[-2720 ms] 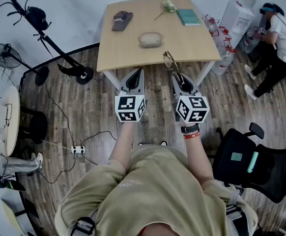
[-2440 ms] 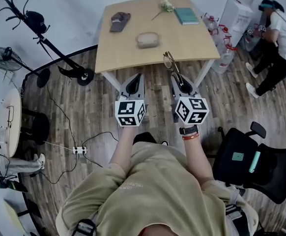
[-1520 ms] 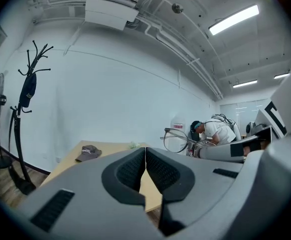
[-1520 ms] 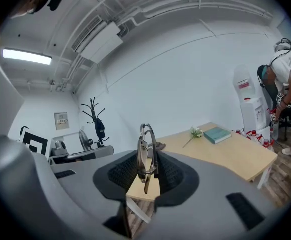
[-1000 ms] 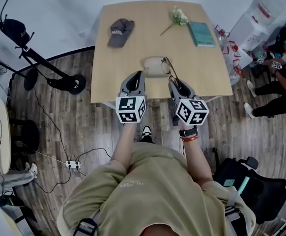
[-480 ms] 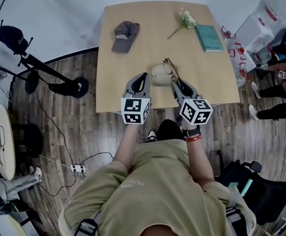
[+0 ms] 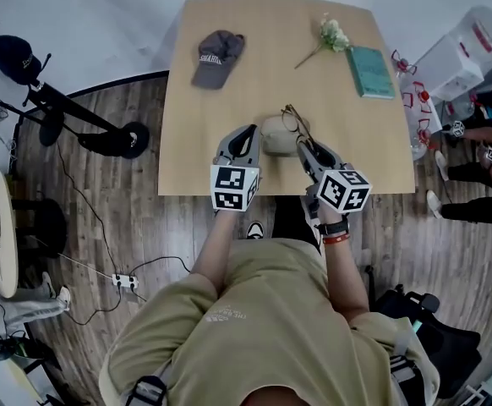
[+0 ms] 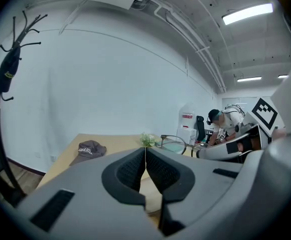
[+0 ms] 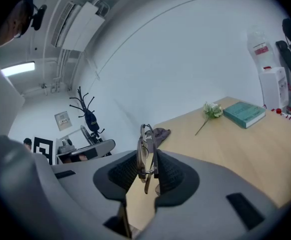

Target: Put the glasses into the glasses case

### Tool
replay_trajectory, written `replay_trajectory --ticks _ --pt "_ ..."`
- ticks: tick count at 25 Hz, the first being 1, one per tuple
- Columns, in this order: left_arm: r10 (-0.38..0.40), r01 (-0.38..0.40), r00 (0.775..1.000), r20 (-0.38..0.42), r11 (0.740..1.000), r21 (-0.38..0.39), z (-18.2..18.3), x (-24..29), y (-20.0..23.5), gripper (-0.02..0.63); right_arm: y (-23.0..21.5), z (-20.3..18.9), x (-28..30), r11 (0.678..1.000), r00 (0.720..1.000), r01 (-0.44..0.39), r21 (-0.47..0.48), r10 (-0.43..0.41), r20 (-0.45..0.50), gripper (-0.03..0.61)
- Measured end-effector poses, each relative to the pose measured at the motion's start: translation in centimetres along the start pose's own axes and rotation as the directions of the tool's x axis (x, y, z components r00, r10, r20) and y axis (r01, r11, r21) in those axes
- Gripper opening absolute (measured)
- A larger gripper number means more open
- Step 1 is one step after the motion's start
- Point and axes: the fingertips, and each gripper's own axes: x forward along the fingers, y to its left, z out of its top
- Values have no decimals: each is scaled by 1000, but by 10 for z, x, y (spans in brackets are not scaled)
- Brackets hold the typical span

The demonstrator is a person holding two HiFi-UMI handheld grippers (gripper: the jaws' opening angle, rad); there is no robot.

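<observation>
Glasses (image 9: 146, 156) reach the table (image 7: 195, 125), beside the case (image 7: 273, 135).
Right gripper (image 7: 303, 145) clamps them; left gripper (image 7: 247, 132), closed and empty, has arrived alongside.

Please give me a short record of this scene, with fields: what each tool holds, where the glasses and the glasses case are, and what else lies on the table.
left tool: jaws together, nothing between them
right tool: shut on the glasses, which stick up past the jaws
glasses case: beige, on the table, between the two tools; open or closed cannot be told
other things on table: cap, flower, teal book, all at the far side
task state: glasses not yet in the case
</observation>
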Motion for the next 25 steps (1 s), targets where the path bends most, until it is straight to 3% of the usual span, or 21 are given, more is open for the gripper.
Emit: replay_trajectory --ticks 8,14,20,25 --pt "-22 21 998 -65 1000 -22 -28 44 -11 25 -45 -6 27 995 993 -51 83 59 -100 112" --pt "-6 2 996 -93 999 -34 -43 65 -4 25 -67 -9 44 994 981 -96 58 104 -164 114" --pt "17 -22 993 -116 999 -40 -50 78 6 25 -88 -22 56 992 952 -123 42 130 -277 115" --pt "34 -41 989 -141 998 -46 -58 85 14 25 -98 -32 65 980 915 -191 62 200 -350 117"
